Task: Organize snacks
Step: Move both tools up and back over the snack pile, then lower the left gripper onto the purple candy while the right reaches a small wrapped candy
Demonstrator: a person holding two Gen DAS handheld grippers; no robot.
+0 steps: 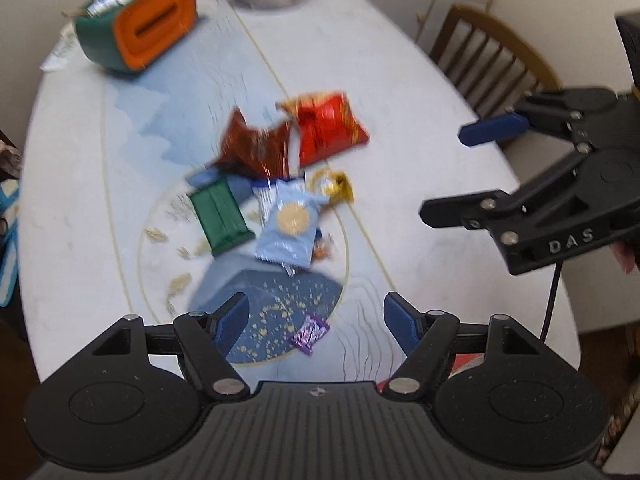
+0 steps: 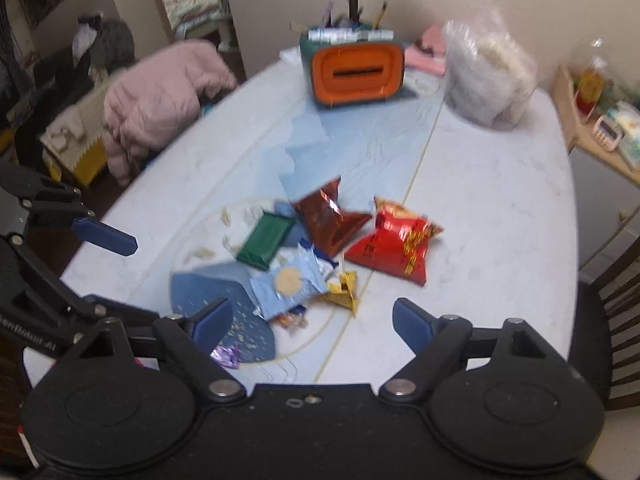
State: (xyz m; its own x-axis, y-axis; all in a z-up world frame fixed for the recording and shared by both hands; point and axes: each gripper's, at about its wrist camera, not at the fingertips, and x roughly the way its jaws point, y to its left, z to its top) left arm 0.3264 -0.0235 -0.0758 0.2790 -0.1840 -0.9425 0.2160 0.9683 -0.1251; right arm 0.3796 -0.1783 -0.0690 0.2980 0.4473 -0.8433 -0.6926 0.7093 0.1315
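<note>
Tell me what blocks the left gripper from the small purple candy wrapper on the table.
Nothing visible does. The small purple candy wrapper lies alone on the table, apart from the snack pile, just ahead of the open left gripper.

Seven loose snack packs near the orange-faced box (image 2: 356, 70): one bright red bag (image 2: 394, 244), one dark red bag (image 2: 328, 220), one green pack (image 2: 266, 242), one pale blue cookie pack (image 2: 286, 284), one gold wrapper (image 2: 344, 290), one purple candy (image 1: 310, 332), one small orange-patterned wrapper (image 2: 290, 320). One clear plastic bag (image 2: 486, 74) right beside the box. Two grippers.
</note>
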